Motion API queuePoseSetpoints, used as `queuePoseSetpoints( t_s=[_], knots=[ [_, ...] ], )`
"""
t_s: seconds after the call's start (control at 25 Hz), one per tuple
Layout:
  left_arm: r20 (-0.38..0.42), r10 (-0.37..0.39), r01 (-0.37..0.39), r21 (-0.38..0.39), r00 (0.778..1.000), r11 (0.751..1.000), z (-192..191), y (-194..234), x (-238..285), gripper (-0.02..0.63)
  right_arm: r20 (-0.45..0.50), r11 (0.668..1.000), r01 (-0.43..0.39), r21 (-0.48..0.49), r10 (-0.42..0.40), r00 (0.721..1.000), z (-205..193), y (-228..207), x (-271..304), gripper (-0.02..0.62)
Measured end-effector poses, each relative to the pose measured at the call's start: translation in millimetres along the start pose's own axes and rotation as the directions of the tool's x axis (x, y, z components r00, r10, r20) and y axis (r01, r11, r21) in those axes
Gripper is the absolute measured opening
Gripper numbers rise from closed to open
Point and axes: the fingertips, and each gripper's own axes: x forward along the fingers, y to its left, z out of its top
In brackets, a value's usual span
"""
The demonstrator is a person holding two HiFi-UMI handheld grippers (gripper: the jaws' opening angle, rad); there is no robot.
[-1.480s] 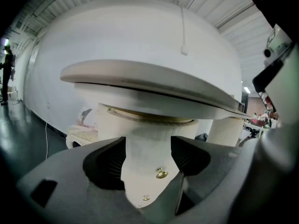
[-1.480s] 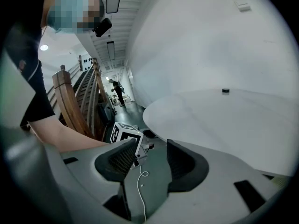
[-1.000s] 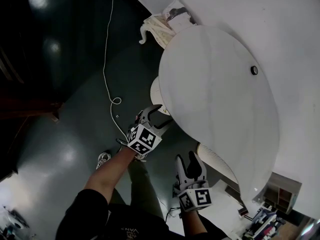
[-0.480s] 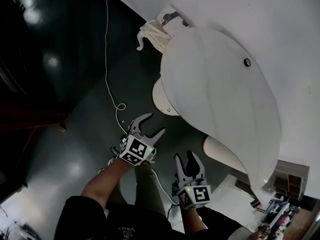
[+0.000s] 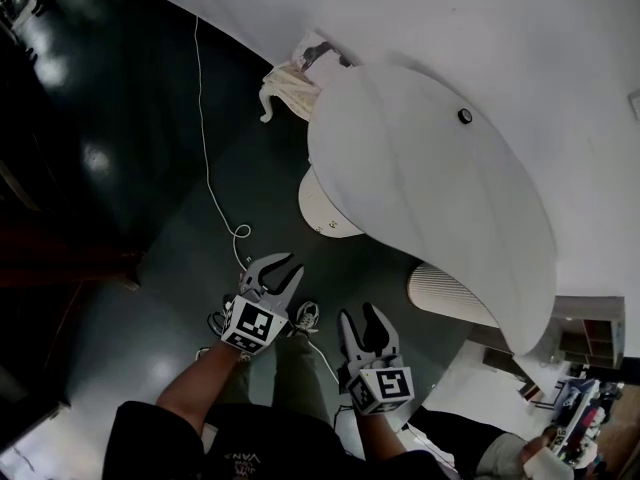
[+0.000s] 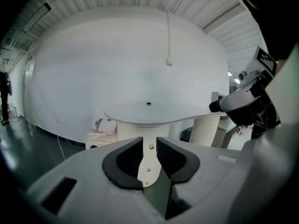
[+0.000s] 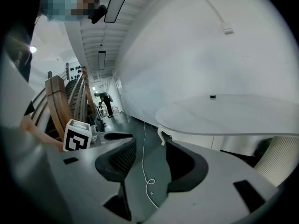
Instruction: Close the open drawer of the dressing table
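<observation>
The white dressing table [image 5: 430,188] has a curved top, and a rounded white drawer front [image 5: 322,206] shows under its near-left edge. I cannot tell whether that drawer sits flush. My left gripper [image 5: 272,273] hangs over the dark floor, well short of the drawer. Its jaws are closing, with a narrow gap and nothing between them. In the left gripper view the left gripper [image 6: 149,146] points at the table's white front [image 6: 148,160] with small brass studs. My right gripper [image 5: 362,326] is beside it, open and empty; the right gripper [image 7: 152,155] looks over the floor.
A white cable [image 5: 205,138] runs along the dark floor. A ribbed white cylinder [image 5: 450,293] stands under the table's right side. Cloth and bags [image 5: 290,83] lie by the wall. A small black object [image 5: 465,116] sits on the top. Wooden stairs [image 7: 60,106] rise at the left.
The left gripper was at the drawer front with wide jaws; it has drawn back towards the person and its jaws have narrowed. The right gripper has drawn back a little too.
</observation>
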Motion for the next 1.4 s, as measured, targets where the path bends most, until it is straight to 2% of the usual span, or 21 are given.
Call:
queuePoseSetpoints(
  t_s=[0.16, 0.32, 0.6, 0.88, 1.04, 1.24, 1.4],
  knots=[
    [0.015, -0.022, 0.021, 0.035, 1.0, 0.999, 18.2, -6.7, -30.3, 0.068, 0.011, 0.999, 0.036, 0.002, -0.036, 0.999, -4.5, 10.1, -14.3, 0.204],
    [-0.012, -0.056, 0.056, 0.071, 0.998, 0.996, 23.6, -17.5, -58.0, 0.049, 0.038, 0.998, 0.061, 0.01, -0.061, 0.997, 0.0, 23.0, -28.8, 0.204],
    [0.0, -0.06, 0.06, 0.081, 0.998, 0.995, 48.5, -31.8, -106.3, 0.034, 0.095, 0.996, 0.09, 0.014, -0.09, 0.991, 5.5, 41.3, -60.2, 0.204],
    [0.009, -0.095, 0.093, 0.143, 0.995, 0.985, 60.8, -47.4, -150.0, 0.029, 0.122, 0.994, 0.108, -0.011, -0.106, 0.987, 6.7, 61.6, -85.7, 0.167],
    [-0.003, -0.116, 0.114, 0.186, 0.993, 0.976, 63.7, -51.5, -170.1, 0.026, 0.137, 0.993, 0.116, -0.005, -0.114, 0.984, 6.8, 71.1, -99.2, 0.125],
    [0.006, -0.101, 0.097, 0.199, 0.995, 0.975, 72.6, -48.4, -190.9, 0.018, 0.144, 0.993, 0.117, -0.009, -0.115, 0.983, 6.9, 84.6, -113.6, 0.067],
    [0.024, -0.126, 0.119, 0.198, 0.992, 0.973, 73.3, -53.6, -202.9, 0.018, 0.16, 0.992, 0.128, -0.014, -0.124, 0.979, 7.8, 92.5, -121.3, 0.053]
  ],
)
